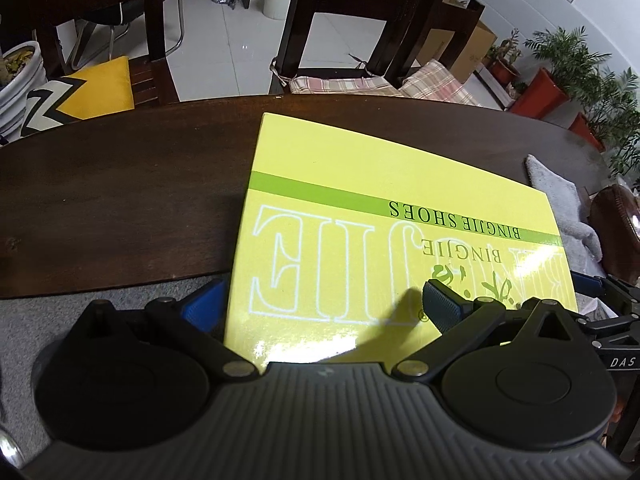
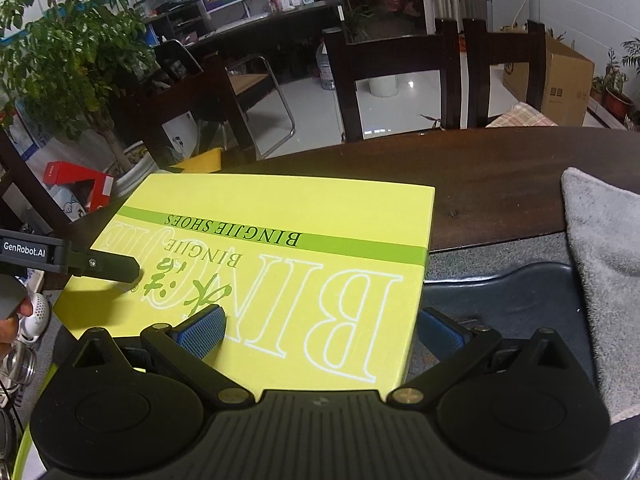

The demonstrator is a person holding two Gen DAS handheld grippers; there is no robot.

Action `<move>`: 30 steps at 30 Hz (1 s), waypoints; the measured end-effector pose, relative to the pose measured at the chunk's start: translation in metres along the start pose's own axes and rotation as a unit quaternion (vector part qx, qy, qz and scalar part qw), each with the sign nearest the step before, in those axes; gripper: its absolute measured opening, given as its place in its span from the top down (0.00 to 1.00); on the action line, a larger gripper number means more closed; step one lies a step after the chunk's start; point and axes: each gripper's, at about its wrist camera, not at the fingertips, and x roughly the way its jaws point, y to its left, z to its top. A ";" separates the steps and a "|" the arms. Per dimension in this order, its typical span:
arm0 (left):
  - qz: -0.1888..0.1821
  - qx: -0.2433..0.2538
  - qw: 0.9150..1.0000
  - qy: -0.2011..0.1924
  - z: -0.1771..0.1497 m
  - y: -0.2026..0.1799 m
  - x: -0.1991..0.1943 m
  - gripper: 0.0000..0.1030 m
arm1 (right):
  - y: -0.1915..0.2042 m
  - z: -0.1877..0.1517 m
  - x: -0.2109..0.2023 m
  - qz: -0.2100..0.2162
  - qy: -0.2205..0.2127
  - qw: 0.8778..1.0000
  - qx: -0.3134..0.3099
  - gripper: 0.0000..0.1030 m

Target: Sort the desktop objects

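Lid (image 1: 360,208) — glossy yellow card | left gripper (image 1: 324,308), right gripper (image 2: 320,330) fingers spread, straddling corners

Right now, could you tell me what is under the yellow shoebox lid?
The yellow shoebox lid covers whatever lies beneath. Only the dark wooden table and a grey mat show around its edges; the box's contents cannot be seen.

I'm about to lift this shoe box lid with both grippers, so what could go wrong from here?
1. Each gripper straddles a near corner of the yellow shoe box lid, one pad above, one beside; the wide-open jaws of the left gripper and right gripper could slip on the glossy card.
2. Uneven lifting may tilt the lid.
3. The grey cloth lies close on the right and could snag the right gripper.
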 end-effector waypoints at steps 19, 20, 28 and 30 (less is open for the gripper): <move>-0.001 -0.002 1.000 -0.018 -0.042 -0.011 -0.062 0.01 | 0.029 -0.028 -0.063 -0.004 -0.030 0.999 -0.017 0.00; -0.001 -0.002 1.000 -0.019 -0.045 -0.012 -0.066 0.01 | 0.031 -0.031 -0.067 -0.005 -0.031 0.999 -0.017 0.00; 0.003 0.000 1.000 -0.026 -0.071 -0.016 -0.090 0.01 | 0.042 -0.055 -0.093 -0.005 -0.041 0.999 -0.022 0.00; 0.003 -0.001 1.000 -0.025 -0.078 -0.016 -0.095 0.01 | 0.046 -0.062 -0.099 -0.004 -0.042 0.999 -0.023 0.00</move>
